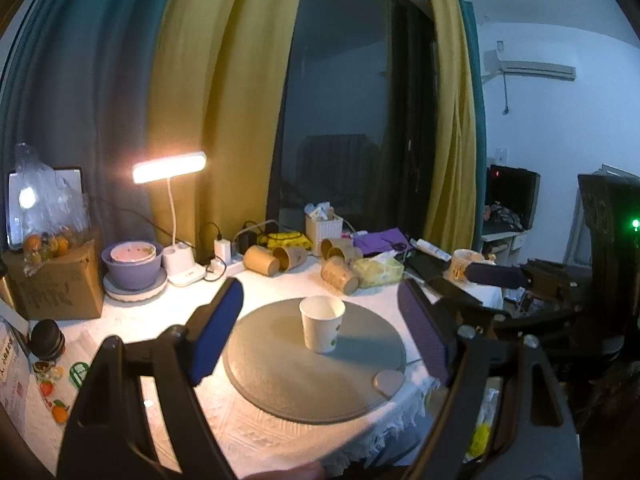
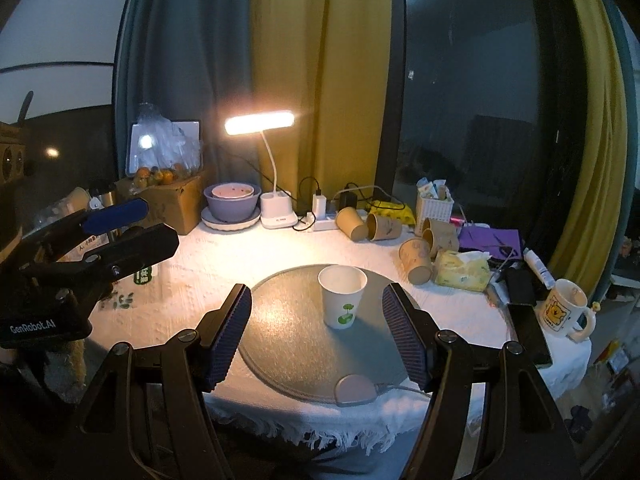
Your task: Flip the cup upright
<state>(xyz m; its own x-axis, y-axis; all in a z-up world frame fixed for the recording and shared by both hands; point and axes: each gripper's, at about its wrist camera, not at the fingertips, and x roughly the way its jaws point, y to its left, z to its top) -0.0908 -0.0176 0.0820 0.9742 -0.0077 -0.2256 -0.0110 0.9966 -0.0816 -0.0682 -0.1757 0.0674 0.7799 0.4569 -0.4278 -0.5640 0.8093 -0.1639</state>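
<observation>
Centre frame, the cup point(image 2: 342, 297) stands upright on the round mat point(image 2: 288, 344); both the left gripper point(image 1: 320, 320) and right gripper point(image 2: 316, 332) gape wide, empty, so the flip looks finished.

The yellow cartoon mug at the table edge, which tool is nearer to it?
Right. The right tool hangs open before the gray mat, with the mug to its right; the left tool is farther left.

One white paper cup point(image 2: 343, 297), one grey round mat point(image 2: 320, 336), five brown paper cups point(image 2: 351, 222), one lamp point(image 2: 260, 123) and one mug point(image 2: 564, 309) are counted.
</observation>
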